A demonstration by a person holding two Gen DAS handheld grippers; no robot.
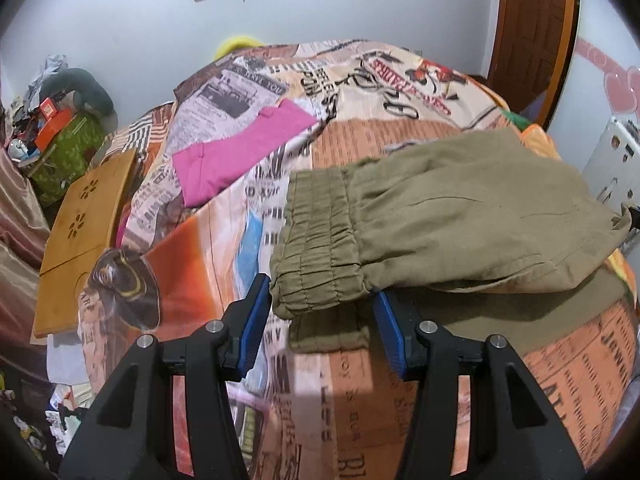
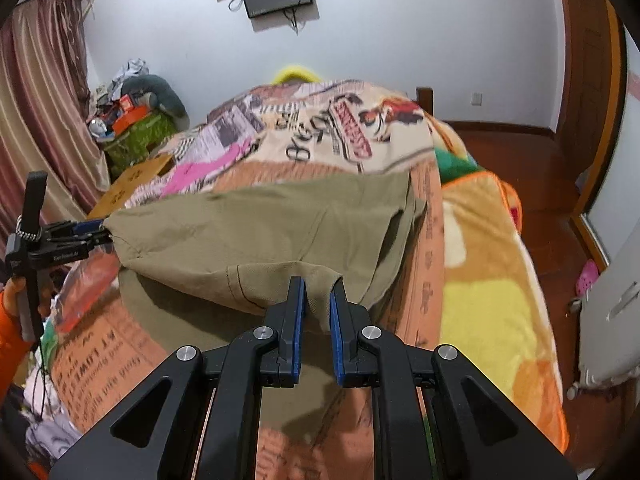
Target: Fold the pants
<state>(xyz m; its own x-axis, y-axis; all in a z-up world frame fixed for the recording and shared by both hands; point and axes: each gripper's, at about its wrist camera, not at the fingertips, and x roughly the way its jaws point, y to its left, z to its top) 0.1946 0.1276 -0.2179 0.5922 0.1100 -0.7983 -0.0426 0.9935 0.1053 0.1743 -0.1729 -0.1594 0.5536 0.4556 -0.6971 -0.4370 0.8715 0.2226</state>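
Olive-green pants [image 1: 440, 224] with a gathered elastic waistband hang stretched between my two grippers, lifted above the bed. In the left wrist view my left gripper [image 1: 322, 300] has its blue pads wide apart with the waistband corner between them. In the right wrist view the left gripper [image 2: 94, 230] appears at the far left, holding the cloth's corner. My right gripper [image 2: 318, 300] is shut on a fold of the pants' [image 2: 260, 232] near edge. The lower layer of the pants lies on the bed beneath.
The bed is covered with a newspaper-print blanket [image 1: 360, 92]. A folded pink garment [image 1: 240, 152] lies on it further back. A wooden lap tray [image 1: 84, 232] leans at the bed's left. A cluttered green box [image 2: 136, 140] stands by the curtain. A yellow-orange blanket [image 2: 488, 300] lies right.
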